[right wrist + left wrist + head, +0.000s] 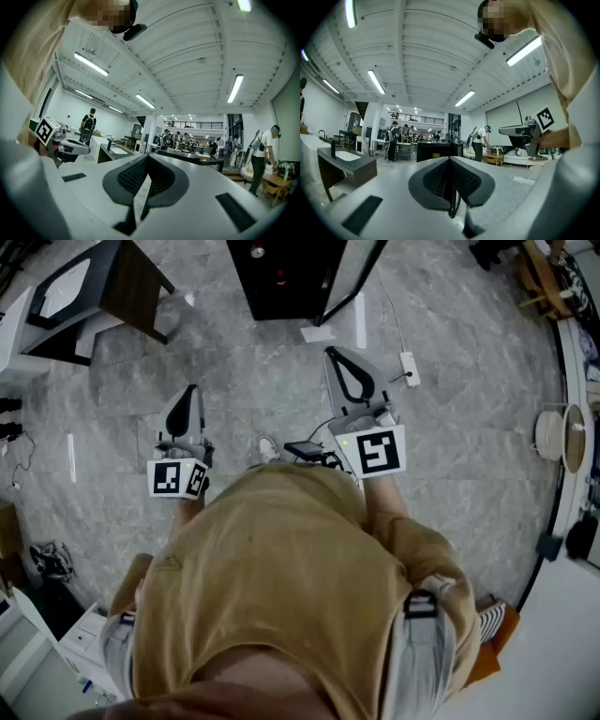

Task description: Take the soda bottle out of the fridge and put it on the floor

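Note:
The fridge [281,277] is a black cabinet at the top of the head view, its glass door [352,273] swung open to the right. Its inside is dark and I cannot make out a soda bottle. My left gripper [191,390] is held level over the grey floor, jaws together with nothing between them. My right gripper [334,353] reaches further toward the fridge, also shut and empty. The pads meet in both gripper views: left gripper [450,161], right gripper [146,159]. Each view shows the other one too: right gripper [525,133], left gripper [61,143].
A dark desk with a white basin [94,287] stands at the top left. A white power strip [409,367] with its cable and a sheet of paper [317,333] lie on the floor near the fridge. A round stand [553,432] is at the right. Several people stand far off [480,140].

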The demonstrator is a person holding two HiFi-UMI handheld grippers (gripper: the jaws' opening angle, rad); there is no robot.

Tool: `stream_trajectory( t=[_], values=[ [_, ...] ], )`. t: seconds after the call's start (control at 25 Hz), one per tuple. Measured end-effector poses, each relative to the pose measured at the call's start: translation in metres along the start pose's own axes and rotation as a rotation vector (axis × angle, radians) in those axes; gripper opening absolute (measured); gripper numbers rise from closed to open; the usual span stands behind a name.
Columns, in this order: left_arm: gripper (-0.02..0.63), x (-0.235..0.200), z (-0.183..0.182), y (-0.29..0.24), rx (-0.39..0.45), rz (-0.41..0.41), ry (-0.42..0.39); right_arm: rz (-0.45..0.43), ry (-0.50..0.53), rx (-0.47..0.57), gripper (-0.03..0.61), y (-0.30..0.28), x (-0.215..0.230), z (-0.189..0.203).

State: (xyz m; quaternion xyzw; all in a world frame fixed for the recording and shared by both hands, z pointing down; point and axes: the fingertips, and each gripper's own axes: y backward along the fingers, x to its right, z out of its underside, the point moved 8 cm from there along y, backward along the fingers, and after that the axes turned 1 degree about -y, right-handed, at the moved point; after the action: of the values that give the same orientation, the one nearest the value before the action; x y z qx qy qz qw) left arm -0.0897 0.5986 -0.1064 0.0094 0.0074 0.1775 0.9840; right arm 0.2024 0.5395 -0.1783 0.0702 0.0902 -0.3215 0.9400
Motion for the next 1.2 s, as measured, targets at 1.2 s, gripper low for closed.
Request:
stream_trajectory(
  t=[1.2],
  values=[
    [0.002, -0.075, 0.031, -0.022, -0.002, 0.132, 0.069, 0.115, -0.003, -0.074, 0.002, -0.043, -0.048, -0.002]
  ],
)
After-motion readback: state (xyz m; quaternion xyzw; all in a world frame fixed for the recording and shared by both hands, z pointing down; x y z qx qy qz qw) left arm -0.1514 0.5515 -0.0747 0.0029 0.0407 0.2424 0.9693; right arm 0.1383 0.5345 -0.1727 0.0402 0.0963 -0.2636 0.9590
